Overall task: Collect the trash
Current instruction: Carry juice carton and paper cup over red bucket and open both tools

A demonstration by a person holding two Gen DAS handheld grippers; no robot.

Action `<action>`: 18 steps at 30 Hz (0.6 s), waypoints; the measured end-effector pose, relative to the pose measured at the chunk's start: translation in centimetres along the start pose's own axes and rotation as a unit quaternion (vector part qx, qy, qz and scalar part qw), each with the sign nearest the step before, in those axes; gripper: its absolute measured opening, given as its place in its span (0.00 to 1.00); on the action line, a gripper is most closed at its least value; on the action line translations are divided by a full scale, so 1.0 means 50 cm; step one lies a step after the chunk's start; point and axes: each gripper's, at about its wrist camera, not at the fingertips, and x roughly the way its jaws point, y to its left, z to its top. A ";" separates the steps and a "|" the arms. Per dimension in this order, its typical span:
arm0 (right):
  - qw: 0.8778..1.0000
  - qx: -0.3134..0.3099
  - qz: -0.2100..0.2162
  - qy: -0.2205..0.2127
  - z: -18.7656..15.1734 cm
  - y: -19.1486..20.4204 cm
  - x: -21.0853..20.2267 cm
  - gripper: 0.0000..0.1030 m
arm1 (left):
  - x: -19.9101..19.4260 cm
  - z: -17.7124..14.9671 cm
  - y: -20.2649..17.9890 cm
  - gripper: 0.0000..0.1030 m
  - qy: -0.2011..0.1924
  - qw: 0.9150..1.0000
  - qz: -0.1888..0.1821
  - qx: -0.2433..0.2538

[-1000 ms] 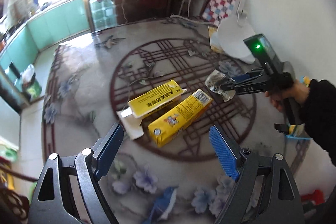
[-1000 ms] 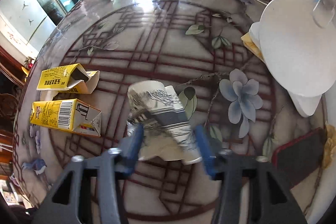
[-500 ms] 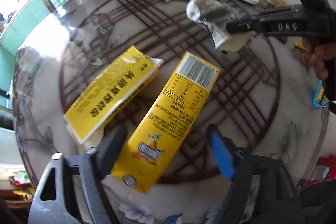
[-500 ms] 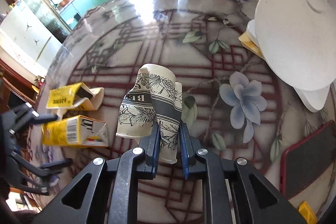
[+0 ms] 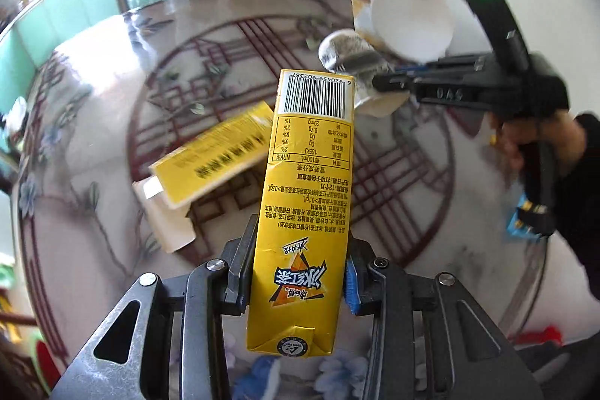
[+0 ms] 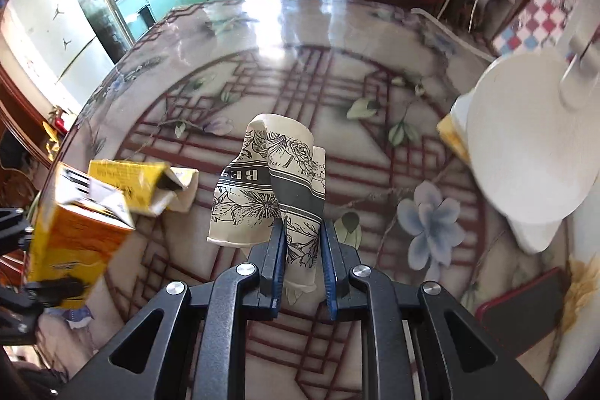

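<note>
My left gripper (image 5: 298, 272) points steeply down, jaws closing with both pads against a yellow carton (image 5: 307, 197). My right gripper (image 6: 302, 250) is tilted down too, clamped narrow on a crushed paper cup (image 6: 277, 182), my hand (image 5: 540, 141) on its handle.

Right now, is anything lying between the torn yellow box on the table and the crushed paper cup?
Only bare patterned table, judging by the right wrist view, separates the torn box and the cup.

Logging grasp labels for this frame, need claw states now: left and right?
Left claw: closing on the yellow drink carton, pads against its sides.
Right claw: shut on the crushed paper cup.
</note>
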 end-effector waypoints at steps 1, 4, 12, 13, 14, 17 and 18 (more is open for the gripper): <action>1.000 -0.005 -0.003 -0.004 0.003 0.004 -0.007 0.15 | -0.007 0.000 0.004 0.35 -0.005 1.000 -0.002 -0.007; 0.999 -0.026 -0.012 -0.018 0.011 0.024 -0.035 0.15 | -0.031 -0.007 0.017 0.35 -0.021 0.999 -0.001 -0.032; 0.998 -0.048 -0.012 -0.044 0.029 0.076 -0.093 0.15 | -0.070 -0.029 0.069 0.35 -0.047 0.994 0.010 -0.103; 0.998 -0.050 -0.011 -0.047 0.030 0.086 -0.101 0.15 | -0.078 -0.035 0.076 0.35 -0.050 0.992 0.012 -0.112; 0.997 -0.052 -0.011 -0.051 0.031 0.094 -0.108 0.15 | -0.087 -0.041 0.083 0.35 -0.054 0.991 0.013 -0.121; 0.997 -0.056 -0.004 -0.061 0.034 0.125 -0.128 0.15 | -0.112 -0.060 0.105 0.35 -0.067 0.987 0.018 -0.148; 0.996 -0.058 0.000 -0.065 0.034 0.138 -0.135 0.15 | -0.120 -0.068 0.113 0.35 -0.072 0.985 0.021 -0.158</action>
